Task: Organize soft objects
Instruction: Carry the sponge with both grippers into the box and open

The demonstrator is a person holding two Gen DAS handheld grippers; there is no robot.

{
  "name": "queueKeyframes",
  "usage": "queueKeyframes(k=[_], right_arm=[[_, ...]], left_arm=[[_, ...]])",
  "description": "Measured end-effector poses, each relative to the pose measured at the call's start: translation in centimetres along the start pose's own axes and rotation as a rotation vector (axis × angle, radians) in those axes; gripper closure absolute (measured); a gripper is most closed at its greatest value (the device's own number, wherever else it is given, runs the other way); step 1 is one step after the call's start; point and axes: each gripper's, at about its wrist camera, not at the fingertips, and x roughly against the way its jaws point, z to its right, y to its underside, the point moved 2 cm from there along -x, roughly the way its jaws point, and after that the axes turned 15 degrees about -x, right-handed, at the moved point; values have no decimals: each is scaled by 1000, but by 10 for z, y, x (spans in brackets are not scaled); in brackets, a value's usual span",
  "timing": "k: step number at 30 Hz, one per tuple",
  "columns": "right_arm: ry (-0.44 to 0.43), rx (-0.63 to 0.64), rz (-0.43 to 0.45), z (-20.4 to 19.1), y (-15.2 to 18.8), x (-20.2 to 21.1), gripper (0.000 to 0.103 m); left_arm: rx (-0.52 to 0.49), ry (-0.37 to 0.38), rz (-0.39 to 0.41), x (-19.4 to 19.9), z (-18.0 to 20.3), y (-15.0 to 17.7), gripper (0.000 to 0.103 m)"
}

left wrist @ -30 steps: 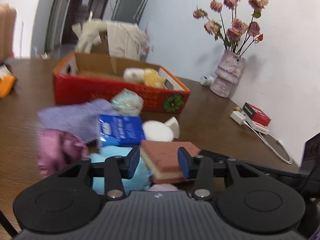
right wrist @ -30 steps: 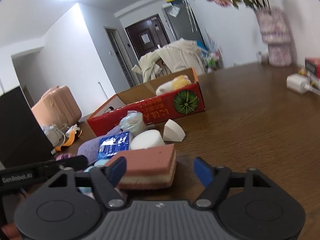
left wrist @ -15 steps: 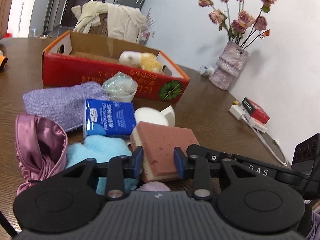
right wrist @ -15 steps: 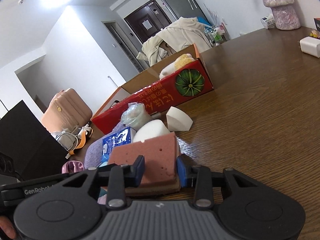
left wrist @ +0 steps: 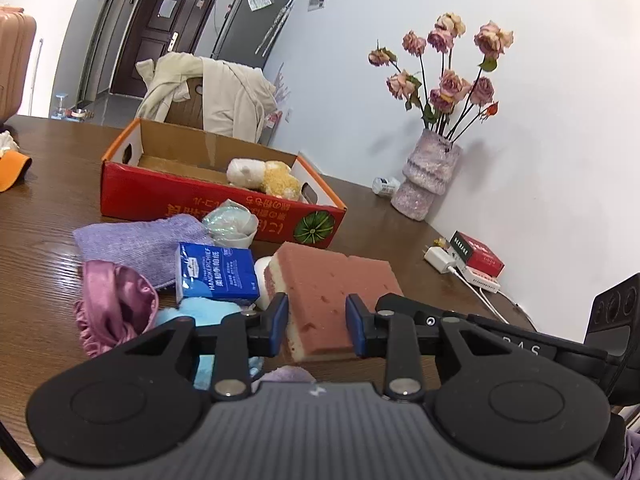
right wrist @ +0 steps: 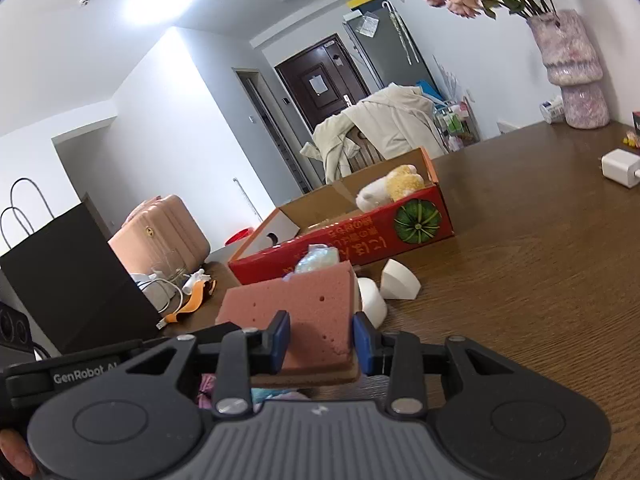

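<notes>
A pink sponge with a cream underside (left wrist: 328, 292) (right wrist: 296, 312) is held off the table by both grippers. My left gripper (left wrist: 316, 326) is shut on its near end, and my right gripper (right wrist: 318, 340) is shut on it from the other side. A red cardboard box (left wrist: 192, 204) (right wrist: 360, 240) stands behind with a plush toy (left wrist: 264, 176) (right wrist: 392, 188) inside. In the left wrist view, a blue tissue pack (left wrist: 216, 276), purple cloth (left wrist: 140, 244), pink satin piece (left wrist: 112, 312) and light blue fluffy item (left wrist: 200, 312) lie below.
White foam pieces (right wrist: 384, 284) lie near the box. A vase of dried roses (left wrist: 432, 172) stands by the wall, with a charger (left wrist: 440, 260) and red packet (left wrist: 476, 252). A black bag (right wrist: 68, 280) and pink suitcase (right wrist: 160, 236) are at the left.
My right gripper closed on the sponge, then both grippers lifted it off the pile; it now sits higher and tilted. The views have risen.
</notes>
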Motion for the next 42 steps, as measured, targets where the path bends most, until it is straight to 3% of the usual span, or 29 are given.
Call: queueKeyframes(k=[6,12,14,18,22,28,35,39,42], right_arm=[[-6,14,-1,-17,1,2,70],[-15,47,-28,-48,-37,-33,70],[-8,58,-44,-59,-58,-59,70],[-5,20,-79,-77,-103,-118,71],[25,19,-110,-92,-144,-188,71],[118,-82,-226,-76,-183,-312,71],[211,-133,-308,-48,-178,-407,71],[215,-143,-333,-40,-169,-429,69],[203,-143,-365,-40,-162,-434,69]], left_arm=[[8,-7,17,10,-11,-7,71],[46,-2,12,-11,-58,-63,72],[68,-3,-1,-28,-83,-86,72],[13,-28,2,-64,-123,-128,72],[75,-26,-44,-116,-178,-161,72],[151,-47,-161,-211,-254,-170,72],[99,-135,-275,-269,-281,-154,71],[44,-145,-216,-254,-275,-166,57],[-2,-123,-196,-242,-270,-178,53]])
